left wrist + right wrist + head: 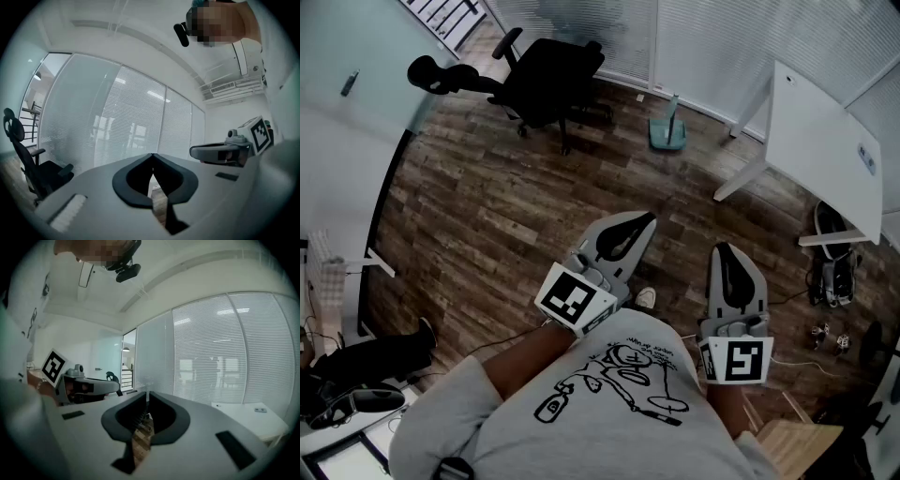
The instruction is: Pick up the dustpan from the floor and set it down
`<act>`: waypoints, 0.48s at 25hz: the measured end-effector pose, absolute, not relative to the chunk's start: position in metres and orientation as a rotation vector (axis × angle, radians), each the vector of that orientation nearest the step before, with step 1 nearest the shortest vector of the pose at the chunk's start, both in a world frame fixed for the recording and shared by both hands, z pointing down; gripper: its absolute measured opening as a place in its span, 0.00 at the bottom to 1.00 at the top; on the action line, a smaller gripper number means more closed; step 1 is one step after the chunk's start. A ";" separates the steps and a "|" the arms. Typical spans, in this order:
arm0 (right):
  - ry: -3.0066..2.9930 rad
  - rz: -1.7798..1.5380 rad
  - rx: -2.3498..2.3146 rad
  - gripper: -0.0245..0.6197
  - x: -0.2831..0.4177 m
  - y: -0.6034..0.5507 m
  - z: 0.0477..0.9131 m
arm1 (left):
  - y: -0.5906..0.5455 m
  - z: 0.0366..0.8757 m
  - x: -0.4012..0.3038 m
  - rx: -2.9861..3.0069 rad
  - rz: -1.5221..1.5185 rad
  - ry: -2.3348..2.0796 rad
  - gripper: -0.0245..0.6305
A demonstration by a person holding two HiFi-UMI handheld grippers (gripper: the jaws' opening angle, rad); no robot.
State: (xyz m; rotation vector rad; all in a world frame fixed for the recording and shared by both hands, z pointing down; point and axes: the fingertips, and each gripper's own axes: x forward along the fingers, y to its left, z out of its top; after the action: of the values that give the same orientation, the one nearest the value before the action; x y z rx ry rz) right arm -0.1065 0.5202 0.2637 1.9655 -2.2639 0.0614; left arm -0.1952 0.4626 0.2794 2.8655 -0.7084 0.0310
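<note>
Left claw: the left gripper (643, 221) has its jaws pressed together on nothing and is held out level in front of the person.
Right claw: the right gripper (724, 251) is also closed tight and empty, riding alongside.
Dustpan: the teal dustpan (667, 137) sits on the wood floor (487, 206), well apart from both claws, close to the blinds.
Bearing: it's about 12 to 1 o'clock from the left tip and 11 o'clock from the right.
Nearer hand: the left, I'd say — by a little.
Long axis: its handle (673, 108) stands upright, so I'd expect a grab from the side.
Flanks: office chair (548, 75) at 10 o'clock, white desk (825, 141) at 2.
</note>
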 end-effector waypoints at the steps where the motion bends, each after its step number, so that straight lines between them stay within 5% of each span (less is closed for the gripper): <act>1: -2.261 0.058 1.963 0.06 -0.108 0.520 0.264 | 0.462 0.280 -0.197 2.862 0.029 -0.709 0.04; 12: -2.235 0.044 1.973 0.06 -0.135 0.511 0.267 | 0.455 0.285 -0.228 2.852 0.022 -0.706 0.04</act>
State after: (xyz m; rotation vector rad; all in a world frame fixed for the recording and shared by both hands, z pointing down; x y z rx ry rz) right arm -0.1349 0.5110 0.2670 1.9734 -2.2355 0.0442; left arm -0.2277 0.4546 0.2850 2.8521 -0.7061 0.0220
